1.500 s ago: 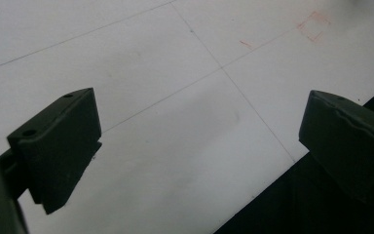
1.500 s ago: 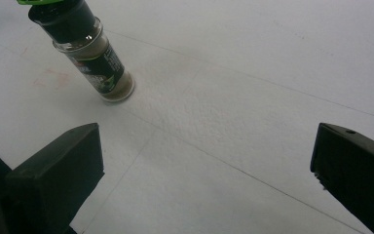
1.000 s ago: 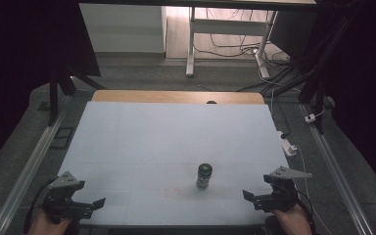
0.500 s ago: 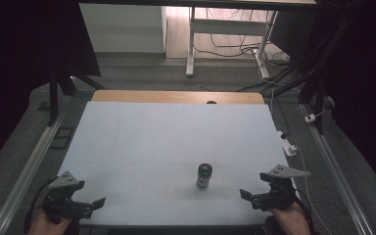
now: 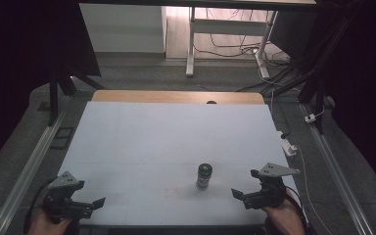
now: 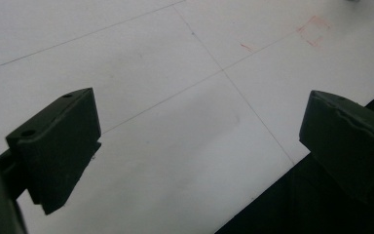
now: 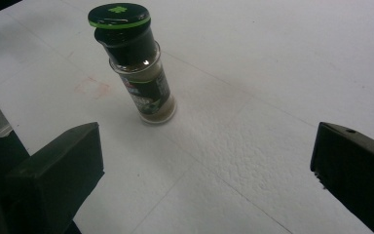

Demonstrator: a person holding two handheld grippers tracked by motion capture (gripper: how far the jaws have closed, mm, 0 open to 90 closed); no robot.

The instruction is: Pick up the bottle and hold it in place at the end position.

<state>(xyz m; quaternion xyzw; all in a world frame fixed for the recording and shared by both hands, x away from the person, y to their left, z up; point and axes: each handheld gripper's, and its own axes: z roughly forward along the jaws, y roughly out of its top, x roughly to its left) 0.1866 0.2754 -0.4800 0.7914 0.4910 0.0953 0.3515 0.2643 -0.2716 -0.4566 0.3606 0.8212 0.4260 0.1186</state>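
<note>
A: Where's the jar (image 5: 204, 176)?
B: Upright near the desk's (image 5: 142, 142) near edge, right of middle
A: Grippers?
B: Left (image 5: 99, 201) and right (image 5: 237, 193) both spread wide, holding nothing, at the near corners

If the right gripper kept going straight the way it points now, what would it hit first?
Most likely the spice jar: it stands upright ahead of the open right gripper, a little left of the line between the jaws, so it might meet the left jaw or slip just past. Depth is hard to judge.
</note>
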